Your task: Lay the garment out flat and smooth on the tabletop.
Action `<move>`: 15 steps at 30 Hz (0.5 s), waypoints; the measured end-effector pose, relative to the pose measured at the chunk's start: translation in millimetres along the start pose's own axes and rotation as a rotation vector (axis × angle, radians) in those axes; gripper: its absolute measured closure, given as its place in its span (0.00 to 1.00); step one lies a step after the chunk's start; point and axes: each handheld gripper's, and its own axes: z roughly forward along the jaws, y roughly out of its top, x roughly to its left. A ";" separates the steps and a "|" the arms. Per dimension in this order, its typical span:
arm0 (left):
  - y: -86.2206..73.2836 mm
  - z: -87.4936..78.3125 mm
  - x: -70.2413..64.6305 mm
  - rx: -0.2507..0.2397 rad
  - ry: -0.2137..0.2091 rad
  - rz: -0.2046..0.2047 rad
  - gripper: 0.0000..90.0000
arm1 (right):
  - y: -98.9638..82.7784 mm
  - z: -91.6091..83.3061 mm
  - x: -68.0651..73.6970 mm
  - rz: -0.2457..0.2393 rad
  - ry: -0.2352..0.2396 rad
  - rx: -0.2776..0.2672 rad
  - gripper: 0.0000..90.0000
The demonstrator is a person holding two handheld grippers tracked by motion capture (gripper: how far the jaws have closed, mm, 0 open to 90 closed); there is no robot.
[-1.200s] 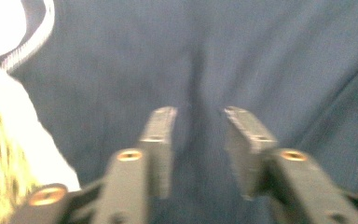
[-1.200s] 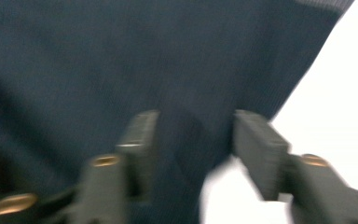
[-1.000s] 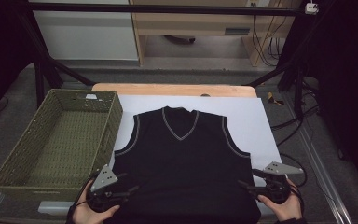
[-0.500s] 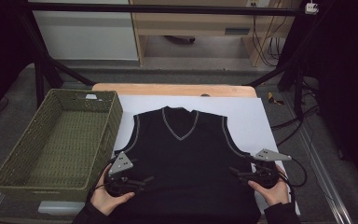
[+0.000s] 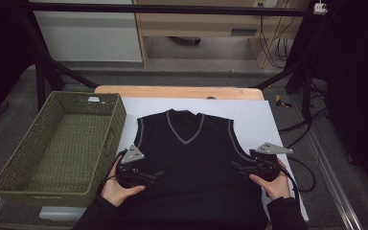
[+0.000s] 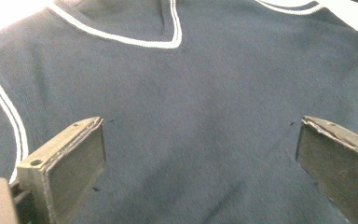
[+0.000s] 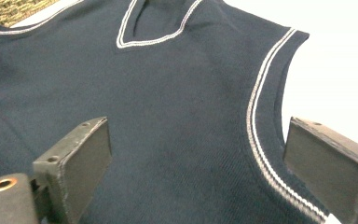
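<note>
Garment: a dark sleeveless V-neck sweater vest (image 5: 191, 163) is lying flat, front up, on a white sheet (image 5: 256, 117) covering the wooden table (image 5: 179, 92); its pale-striped neckline is pointing away from the person and its hem is running toward the near edge.

Left gripper (image 5: 154, 175): it is hovering over the vest's left side, below the armhole, with the jaws spread wide and nothing between them; in the left gripper view only knit fabric is lying in the gap.

Right gripper (image 5: 236, 167): it is sitting over the vest's right side, jaws likewise wide apart and empty; in the right gripper view the striped armhole trim (image 7: 261, 140) is running between the jaws.

Change: compared with a second ago, both grippers are moving up from the near corners and inward onto the garment's sides, level with each other.

Meaning: this is looking like the approach to a two-handed grasp, probably to start folding the vest; nothing is being pinched yet, so the fabric is undisturbed.

Basket: a woven green basket (image 5: 24, 158) is standing empty just left of the sheet, a likely place for the folded vest.

Next need: each pair of jaws is needing to drop onto an edge and close on it.
</note>
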 end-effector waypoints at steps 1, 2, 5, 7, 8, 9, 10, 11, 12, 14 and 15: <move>2.1 1.6 0.9 0.004 0.005 0.000 0.01 | 1.4 1.0 -0.4 -0.004 -0.001 -0.003 0.06; 4.3 3.0 1.7 0.004 0.010 0.001 0.01 | 2.9 1.8 -0.5 0.002 0.002 -0.002 0.06; 11.5 6.2 5.2 -0.005 0.018 -0.001 0.01 | 7.0 4.2 -1.4 -0.013 -0.005 -0.005 0.04; 16.5 7.9 9.2 -0.015 0.022 -0.006 0.01 | 9.3 6.0 -1.3 -0.021 -0.026 -0.006 0.04; 18.9 8.6 11.4 -0.018 0.027 -0.011 0.01 | 10.2 6.9 -1.7 -0.022 -0.031 -0.002 0.04; 21.1 9.3 13.4 -0.021 0.029 -0.015 0.01 | 10.9 7.8 -2.0 -0.024 -0.035 0.003 0.04; 22.9 9.8 15.1 -0.021 0.030 -0.016 0.01 | 11.3 8.6 -2.3 -0.027 -0.044 0.005 0.04; 24.5 10.2 16.6 -0.022 0.033 -0.012 0.01 | 11.7 9.2 -2.6 -0.026 -0.052 0.006 0.04; 25.6 10.7 18.3 -0.026 0.036 -0.013 0.01 | 12.1 9.5 -2.9 -0.023 -0.058 0.013 0.04; 27.5 12.4 21.6 -0.033 0.040 -0.027 0.01 | 12.8 9.4 -5.2 -0.028 -0.069 0.003 0.05; 28.4 13.4 23.5 -0.036 0.042 -0.030 0.01 | 13.3 9.0 -6.3 -0.018 -0.075 0.001 0.05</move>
